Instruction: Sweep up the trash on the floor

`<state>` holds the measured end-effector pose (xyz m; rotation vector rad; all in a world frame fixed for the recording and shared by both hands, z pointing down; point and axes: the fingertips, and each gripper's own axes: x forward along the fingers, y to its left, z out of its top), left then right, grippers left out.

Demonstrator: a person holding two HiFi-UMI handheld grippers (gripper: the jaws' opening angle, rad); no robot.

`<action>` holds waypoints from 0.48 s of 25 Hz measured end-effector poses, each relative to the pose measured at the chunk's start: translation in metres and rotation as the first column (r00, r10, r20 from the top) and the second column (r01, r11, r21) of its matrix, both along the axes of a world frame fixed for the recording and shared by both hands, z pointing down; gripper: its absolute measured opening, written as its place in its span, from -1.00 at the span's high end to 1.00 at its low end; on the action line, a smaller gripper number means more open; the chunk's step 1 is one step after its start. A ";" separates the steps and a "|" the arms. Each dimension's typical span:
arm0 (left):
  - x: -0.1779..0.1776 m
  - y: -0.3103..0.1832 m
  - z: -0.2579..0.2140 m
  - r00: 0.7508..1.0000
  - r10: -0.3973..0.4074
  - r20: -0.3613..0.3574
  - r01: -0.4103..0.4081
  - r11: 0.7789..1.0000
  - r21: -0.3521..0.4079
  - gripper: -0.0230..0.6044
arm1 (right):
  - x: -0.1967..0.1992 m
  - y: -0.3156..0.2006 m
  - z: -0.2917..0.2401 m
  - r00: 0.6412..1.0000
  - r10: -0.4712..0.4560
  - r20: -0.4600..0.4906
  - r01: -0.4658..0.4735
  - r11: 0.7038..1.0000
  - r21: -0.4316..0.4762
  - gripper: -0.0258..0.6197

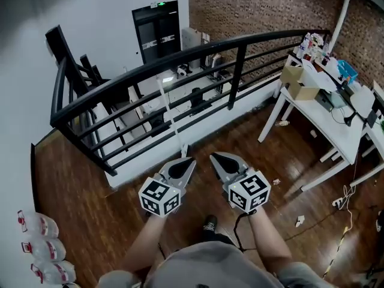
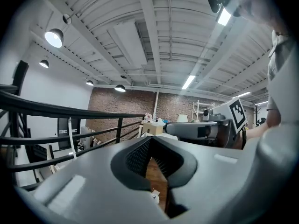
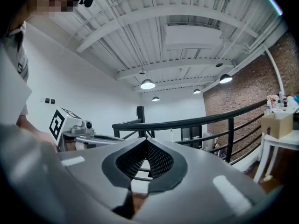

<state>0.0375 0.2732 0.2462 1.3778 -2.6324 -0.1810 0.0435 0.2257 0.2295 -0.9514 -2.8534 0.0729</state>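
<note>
A dark wooden floor (image 1: 78, 197) runs up to a black railing (image 1: 236, 77), with a brick wall (image 1: 258, 11) behind it and a white desk (image 1: 336, 131) at the right. A person holds two grippers side by side, both pointing toward the railing. The left gripper (image 1: 189, 161) has its jaws pressed together with nothing between them, and the right gripper (image 1: 216, 156) is the same. Small scraps of trash (image 1: 300, 221) lie on the floor near the desk legs, apart from both grippers. A thin white pole (image 1: 170, 110) stands against the railing.
</note>
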 end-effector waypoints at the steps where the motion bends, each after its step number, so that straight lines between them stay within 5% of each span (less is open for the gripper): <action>1: -0.013 -0.001 0.000 1.000 -0.009 0.000 0.009 1.000 -0.009 0.91 | -0.014 0.000 -0.001 1.000 -0.010 0.002 0.010 1.000 -0.006 0.92; 12: -0.135 -0.001 0.010 0.995 -0.097 0.006 0.097 0.994 -0.041 0.91 | -0.130 -0.006 0.020 0.999 -0.049 -0.021 0.049 0.999 0.008 0.92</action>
